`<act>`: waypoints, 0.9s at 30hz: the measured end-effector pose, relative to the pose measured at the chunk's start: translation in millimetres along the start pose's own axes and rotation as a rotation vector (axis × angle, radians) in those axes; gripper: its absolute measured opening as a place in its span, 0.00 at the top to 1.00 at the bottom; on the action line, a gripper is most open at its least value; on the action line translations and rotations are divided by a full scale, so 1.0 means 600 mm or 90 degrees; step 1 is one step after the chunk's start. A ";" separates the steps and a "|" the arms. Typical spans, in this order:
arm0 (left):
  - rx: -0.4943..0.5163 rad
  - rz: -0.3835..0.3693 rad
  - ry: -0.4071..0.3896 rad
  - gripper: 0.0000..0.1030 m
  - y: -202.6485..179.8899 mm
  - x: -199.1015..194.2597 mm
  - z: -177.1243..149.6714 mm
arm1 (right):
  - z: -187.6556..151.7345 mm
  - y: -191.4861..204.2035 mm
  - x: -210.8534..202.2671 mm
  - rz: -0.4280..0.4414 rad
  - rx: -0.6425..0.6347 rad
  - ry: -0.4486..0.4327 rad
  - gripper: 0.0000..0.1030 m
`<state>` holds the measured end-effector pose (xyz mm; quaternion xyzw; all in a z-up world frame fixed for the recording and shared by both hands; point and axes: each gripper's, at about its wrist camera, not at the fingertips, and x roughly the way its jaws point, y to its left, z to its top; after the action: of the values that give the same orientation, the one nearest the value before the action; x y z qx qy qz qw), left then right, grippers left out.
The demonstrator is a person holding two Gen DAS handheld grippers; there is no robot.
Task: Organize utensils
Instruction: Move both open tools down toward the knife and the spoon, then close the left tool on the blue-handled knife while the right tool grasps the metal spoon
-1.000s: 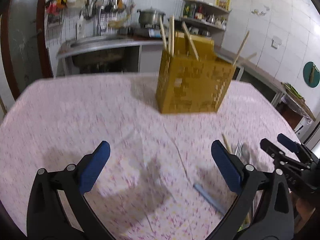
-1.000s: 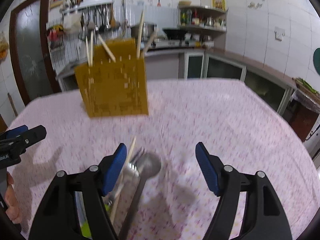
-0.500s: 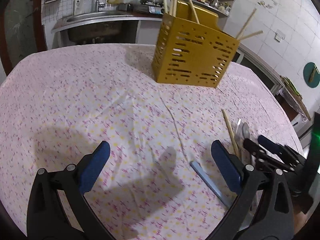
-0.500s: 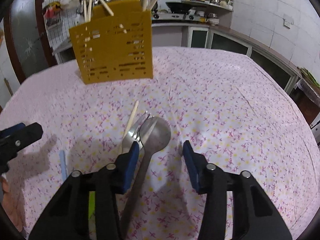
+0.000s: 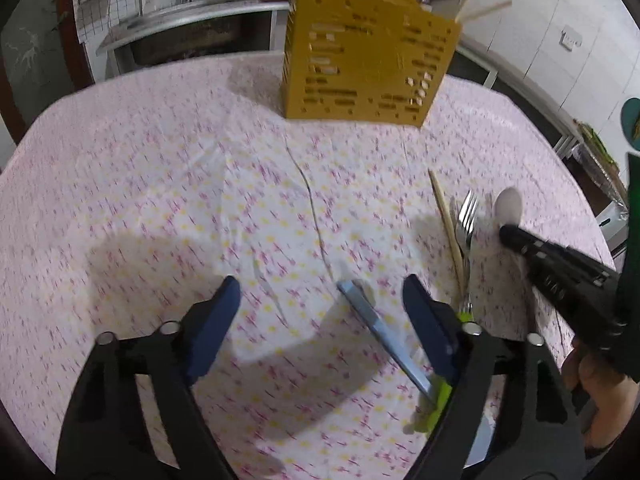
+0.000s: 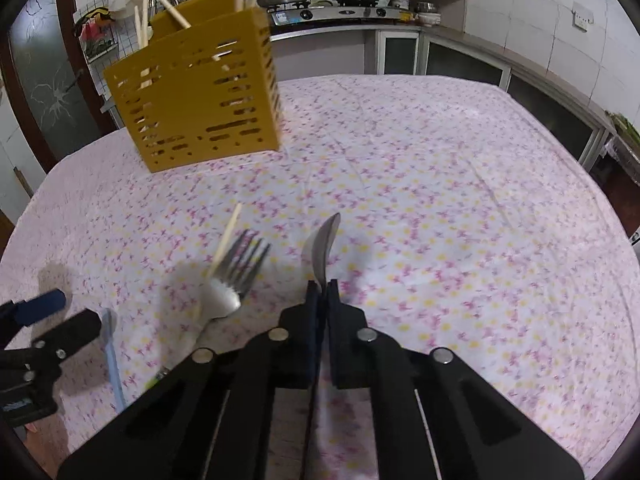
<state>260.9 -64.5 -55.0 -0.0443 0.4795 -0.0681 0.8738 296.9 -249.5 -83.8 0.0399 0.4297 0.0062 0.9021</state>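
- A door point(image 6: 44, 92) stands at far left, a wire rack point(image 6: 100, 36) beside it.
- Left tool point(image 5: 320, 296), jaws just narrowing yet apart, straddles a blue handle point(image 5: 384, 336) untouched.
- Yellow utensil holder point(image 6: 192, 96) stands on the floral-clothed surface point(image 6: 440, 184).
- Right tool point(image 6: 322, 292) has just closed on the spoon point(image 6: 322, 240), beside the fork point(image 6: 236, 276).
- Stove point(image 6: 340, 10) and cabinets point(image 6: 460, 68) line the tiled wall.

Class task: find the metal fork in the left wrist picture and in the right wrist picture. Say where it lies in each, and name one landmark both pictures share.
Left wrist view: the fork lies on the right, between a chopstick and the spoon.
Right wrist view: the fork lies left of centre, left of the right gripper.
Shared landmark: the yellow utensil holder, standing beyond the fork.
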 end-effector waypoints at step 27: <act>0.023 0.025 0.038 0.91 -0.026 0.038 0.027 | -0.026 -0.040 -0.024 0.045 0.030 -0.045 0.96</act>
<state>285.4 -83.6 -62.9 -0.0168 0.5046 -0.0609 0.8610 275.2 -273.1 -84.3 0.0767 0.3958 0.0264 0.9147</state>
